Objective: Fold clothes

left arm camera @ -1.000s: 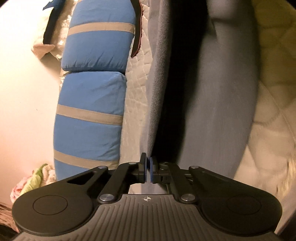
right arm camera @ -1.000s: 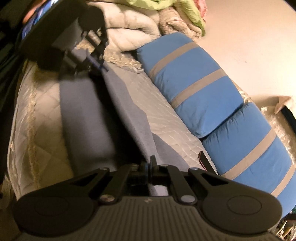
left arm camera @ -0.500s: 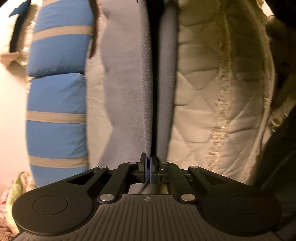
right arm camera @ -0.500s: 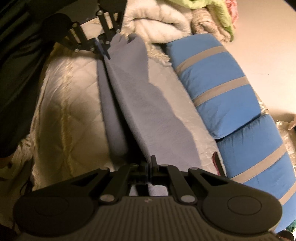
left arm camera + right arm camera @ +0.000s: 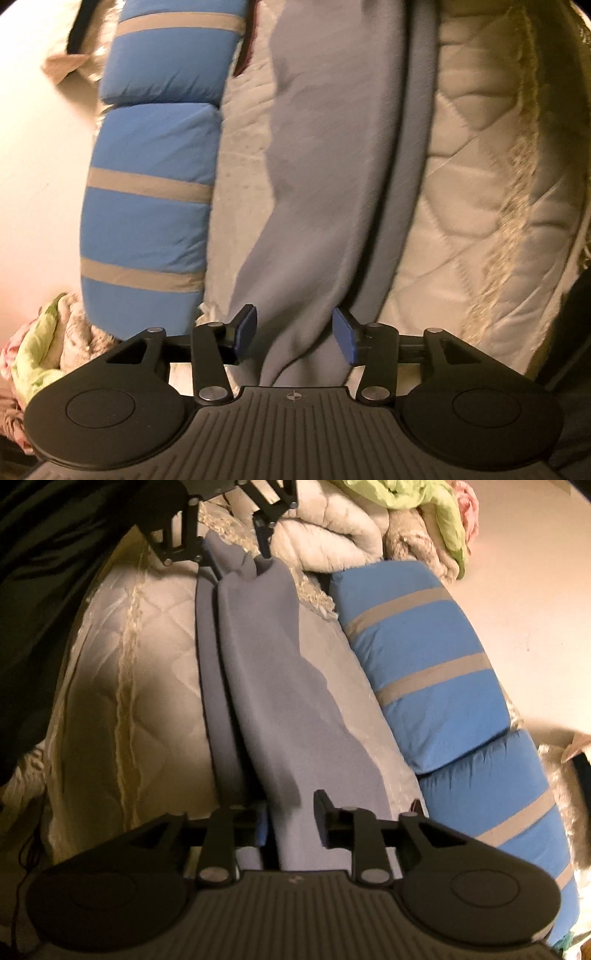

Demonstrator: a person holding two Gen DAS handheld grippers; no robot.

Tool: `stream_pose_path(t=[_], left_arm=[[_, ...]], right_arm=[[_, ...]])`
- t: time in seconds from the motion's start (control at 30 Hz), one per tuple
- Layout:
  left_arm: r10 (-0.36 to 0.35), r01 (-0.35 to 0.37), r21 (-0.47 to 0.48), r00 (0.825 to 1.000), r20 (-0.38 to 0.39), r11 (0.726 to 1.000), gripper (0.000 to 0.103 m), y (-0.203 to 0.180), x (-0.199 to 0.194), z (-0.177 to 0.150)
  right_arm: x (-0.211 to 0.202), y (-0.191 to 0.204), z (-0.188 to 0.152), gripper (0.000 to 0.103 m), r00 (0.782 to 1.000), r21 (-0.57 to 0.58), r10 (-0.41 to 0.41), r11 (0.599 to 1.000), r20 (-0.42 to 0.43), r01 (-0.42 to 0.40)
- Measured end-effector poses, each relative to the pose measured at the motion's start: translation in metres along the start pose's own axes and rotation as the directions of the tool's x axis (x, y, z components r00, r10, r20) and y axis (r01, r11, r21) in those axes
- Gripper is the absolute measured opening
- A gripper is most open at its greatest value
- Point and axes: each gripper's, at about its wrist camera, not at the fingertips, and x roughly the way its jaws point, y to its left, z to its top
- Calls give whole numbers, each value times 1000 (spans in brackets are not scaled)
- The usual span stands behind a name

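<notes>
On the quilted bed [image 5: 476,221], the long grey garment [image 5: 332,166] lies doubled lengthwise beside the blue striped pillows [image 5: 155,177]. Half a second ago both tongs were pinched shut on its two ends; now the left tongs [image 5: 294,334] are opening, their blue pads clear of the cloth that sags between them, and the right tongs [image 5: 290,821] are opening likewise, the fabric loose in the gap. That release suggests this fold is laid down and a fresh grip comes next. Only the right wrist view shows the whole strip, the left tongs at its far end and the heaped bedding [image 5: 369,528] beyond.
</notes>
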Motion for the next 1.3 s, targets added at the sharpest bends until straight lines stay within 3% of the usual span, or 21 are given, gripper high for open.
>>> stream_pose_path(t=[0.23,0.33,0.47,0.77,1.13,1.27,1.3], left_arm=[[3,-4,14,1000,10,1000,49,24,15,-44],[-7,8,-35,1000,19,999,49,34,34,-69],[40,-37,-76,999,34,996,49,35,55,-89],[73,-68,-73,995,61,995,49,35,84,-98],[69,-70,1,983,170,998,49,26,97,-102],[82,-83,-2,977,196,997,49,26,93,-101],[79,-79,-7,976,204,997,49,27,91,-100]], right_arm=[[15,5,18,47,1000,20,-16,1000,10,15],[17,5,20,47,1000,39,-16,999,5,16],[20,6,21,47,1000,47,-17,999,-3,17],[22,4,22,49,1000,61,-14,998,-13,15],[29,3,31,49,1000,102,-20,995,5,20],[31,-6,39,41,1000,169,-23,985,18,20],[31,-11,41,28,1000,197,-18,980,21,13]])
